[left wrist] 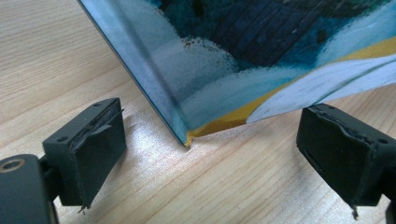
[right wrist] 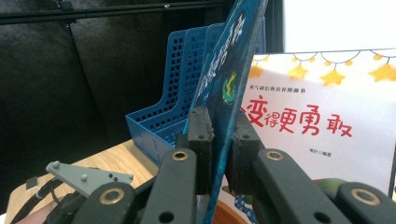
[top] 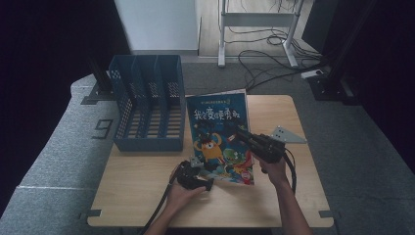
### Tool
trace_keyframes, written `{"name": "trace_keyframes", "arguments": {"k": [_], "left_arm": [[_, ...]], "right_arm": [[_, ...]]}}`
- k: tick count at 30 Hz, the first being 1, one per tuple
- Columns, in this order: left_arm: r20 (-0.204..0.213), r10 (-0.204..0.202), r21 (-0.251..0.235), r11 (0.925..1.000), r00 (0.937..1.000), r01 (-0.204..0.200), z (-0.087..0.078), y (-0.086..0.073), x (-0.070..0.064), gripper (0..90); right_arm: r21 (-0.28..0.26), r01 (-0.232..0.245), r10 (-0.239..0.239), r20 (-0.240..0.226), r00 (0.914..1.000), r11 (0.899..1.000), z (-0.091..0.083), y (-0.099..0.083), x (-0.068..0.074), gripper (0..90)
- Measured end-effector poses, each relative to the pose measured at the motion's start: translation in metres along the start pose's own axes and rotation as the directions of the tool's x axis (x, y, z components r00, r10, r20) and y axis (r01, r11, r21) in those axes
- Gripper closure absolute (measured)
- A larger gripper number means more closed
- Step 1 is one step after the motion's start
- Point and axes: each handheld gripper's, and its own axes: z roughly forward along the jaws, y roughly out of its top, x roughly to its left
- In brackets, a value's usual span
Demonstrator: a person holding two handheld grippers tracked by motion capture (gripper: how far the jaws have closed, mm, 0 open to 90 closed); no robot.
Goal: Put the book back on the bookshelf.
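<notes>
At the centre of the high view: two hand-held grippers worked on one picture book on a wooden table.
Right gripper: sat right of centre in the high view, clenched on the book's front cover; in the right gripper view both black jaws pressed flat against the lifted cover, one on each face.
Right hand: held that gripper from below it in the frame, forearm running to the bottom edge.
Left gripper: sat low and just left of centre in the high view, jaws spread wide and holding nothing.
Left gripper's jaws: in the left gripper view they stood at the lower left and lower right, with the book's near corner between them, touching neither.
Book: lay in the middle of the table, cover raised off the title page, its corner resting on the wood.
File rack: blue, with slotted compartments, stood in the upper left of the high view, just beside the book's left edge.
Table: pale wood, bare along the lower part of the frame.
</notes>
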Motion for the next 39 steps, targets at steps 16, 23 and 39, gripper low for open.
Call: {"name": "trace_keyframes", "arguments": {"k": [16,23,39], "left_arm": [[-0.011,0.02,-0.012,0.9997,0.9998,-0.02,-0.002,-0.006,-0.004,9.5],[-0.004,0.017,-0.032,0.9993,0.9998,-0.017,-0.004,-0.009,-0.003,10.7],[-0.001,-0.031,-0.118,0.9925,0.9995,0.031,-0.022,-0.005,0.011,17.7]], "right_arm": [[0.001,-0.006,0.006,-0.033,0.9994,1.0,-0.02,-0.009,0.008,83.0],[0.008,-0.004,0.004,-0.043,0.9991,1.0,-0.026,-0.01,0.01,83.4],[0.018,0.002,-0.001,-0.061,0.9982,1.0,-0.042,-0.017,0.017,83.9]]}}
